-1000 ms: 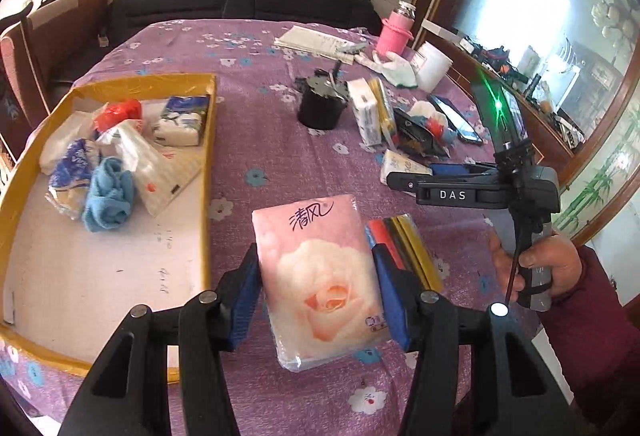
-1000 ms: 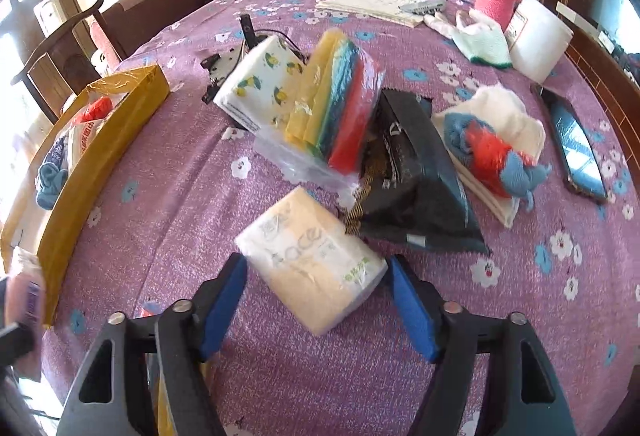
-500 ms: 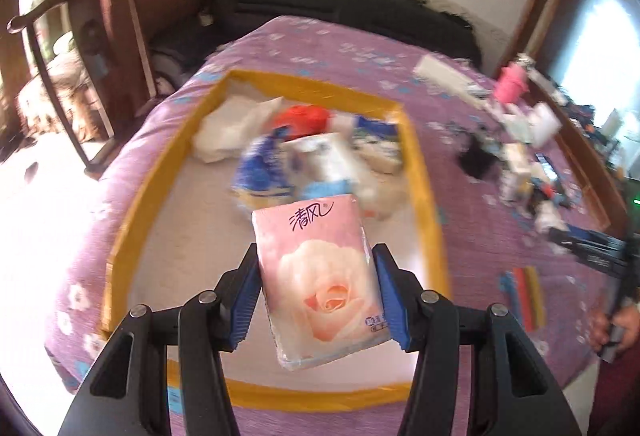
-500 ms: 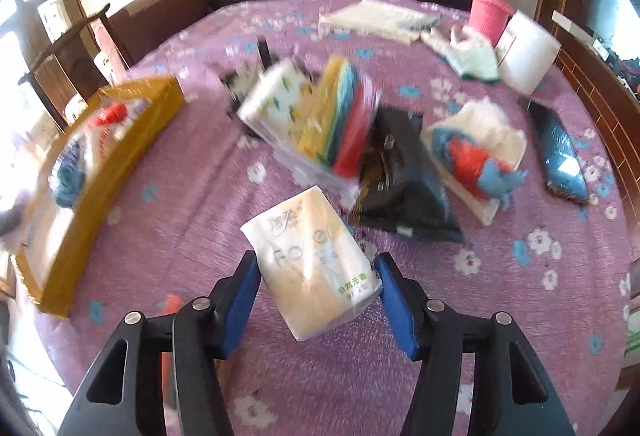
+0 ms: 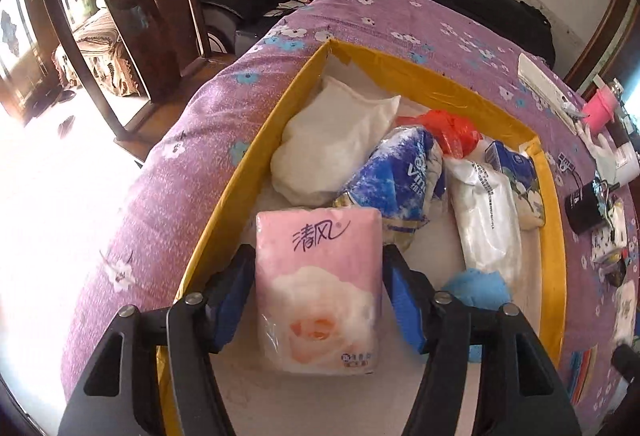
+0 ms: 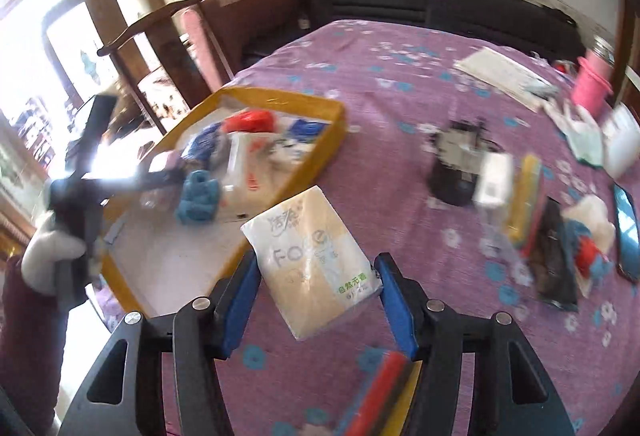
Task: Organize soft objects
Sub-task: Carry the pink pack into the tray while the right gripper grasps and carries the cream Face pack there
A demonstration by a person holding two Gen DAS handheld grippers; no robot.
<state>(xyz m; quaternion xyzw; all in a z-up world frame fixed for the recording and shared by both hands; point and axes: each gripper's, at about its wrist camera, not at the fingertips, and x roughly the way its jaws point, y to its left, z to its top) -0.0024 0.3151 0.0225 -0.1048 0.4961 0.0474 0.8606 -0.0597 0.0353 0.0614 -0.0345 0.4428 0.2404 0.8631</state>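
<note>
My left gripper [image 5: 320,296] is shut on a pink tissue pack [image 5: 318,288] and holds it over the near left part of the yellow box [image 5: 224,203]. The box holds a white pouch [image 5: 332,143], a blue tissue pack [image 5: 396,175], a red bag [image 5: 452,127], a white wipes pack [image 5: 488,220] and a blue cloth [image 5: 478,288]. My right gripper [image 6: 316,300] is shut on a beige tissue pack [image 6: 312,256], held above the purple tablecloth just right of the box [image 6: 320,159]. The left gripper shows blurred at the left of the right wrist view [image 6: 76,203].
On the purple flowered table [image 6: 384,103] lie a black cup [image 6: 452,171], coloured cloths [image 6: 524,191], a black pouch [image 6: 556,256], a phone [image 6: 626,228], papers [image 6: 500,75] and a pink bottle [image 6: 592,83]. A striped pack [image 6: 376,392] lies under my right gripper. Wooden chairs stand at the table's left.
My left gripper carried the pink pack left from the tablecloth to over the box. My right gripper closed on the beige pack, lifted it and swung left toward the box.
</note>
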